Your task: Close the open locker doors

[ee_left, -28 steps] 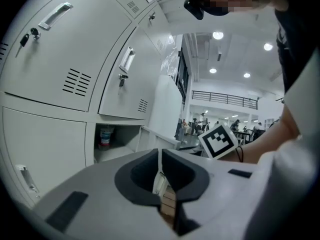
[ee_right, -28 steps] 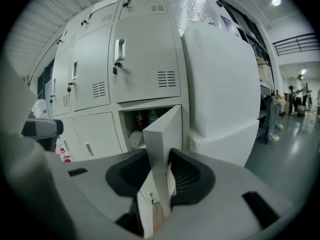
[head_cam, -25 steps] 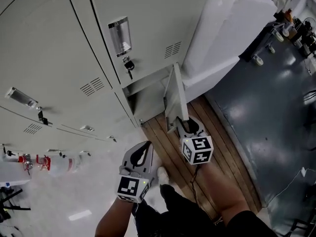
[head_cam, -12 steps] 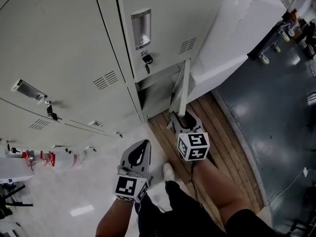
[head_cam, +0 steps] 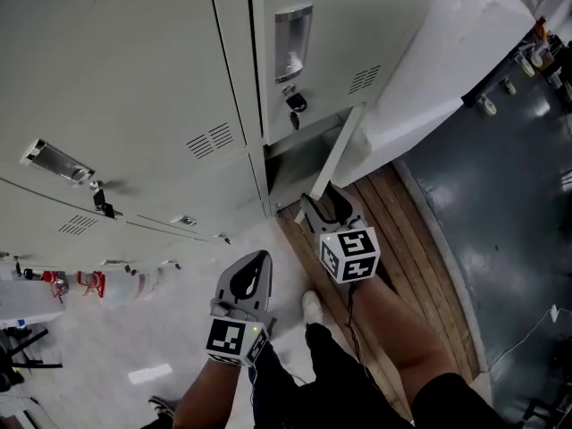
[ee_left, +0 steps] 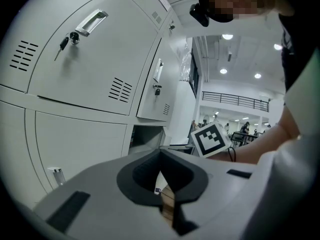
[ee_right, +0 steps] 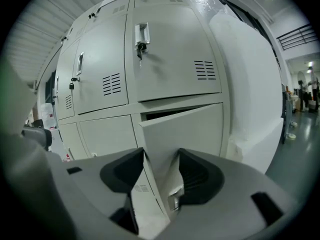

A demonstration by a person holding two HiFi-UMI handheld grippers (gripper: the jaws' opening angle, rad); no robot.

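The bottom locker door (head_cam: pixel 338 161) stands ajar in the grey locker bank (head_cam: pixel 134 79). Its free edge reaches down between the jaws of my right gripper (head_cam: pixel 320 206). In the right gripper view the door (ee_right: pixel 190 134) fills the gap of the right gripper (ee_right: pixel 161 156). Those jaws have just been opening and stand wide, their pads off the panel. My left gripper (head_cam: pixel 254 264) hangs left of it above the pale floor, shut on nothing. The left gripper (ee_left: pixel 161 156) looks toward the open compartment (ee_left: pixel 146 136).
The upper doors are closed, with keys in their locks (head_cam: pixel 293 105). A white wrapped block (head_cam: pixel 429 70) stands right of the lockers. A wooden floor strip (head_cam: pixel 402 239) borders dark grey floor (head_cam: pixel 509 204). The person's legs and a white shoe (head_cam: pixel 311 307) are below the grippers.
The right gripper's jaws have spread apart around the door's edge. Both grippers moved nearer the lockers, and the door now slants more toward its frame.
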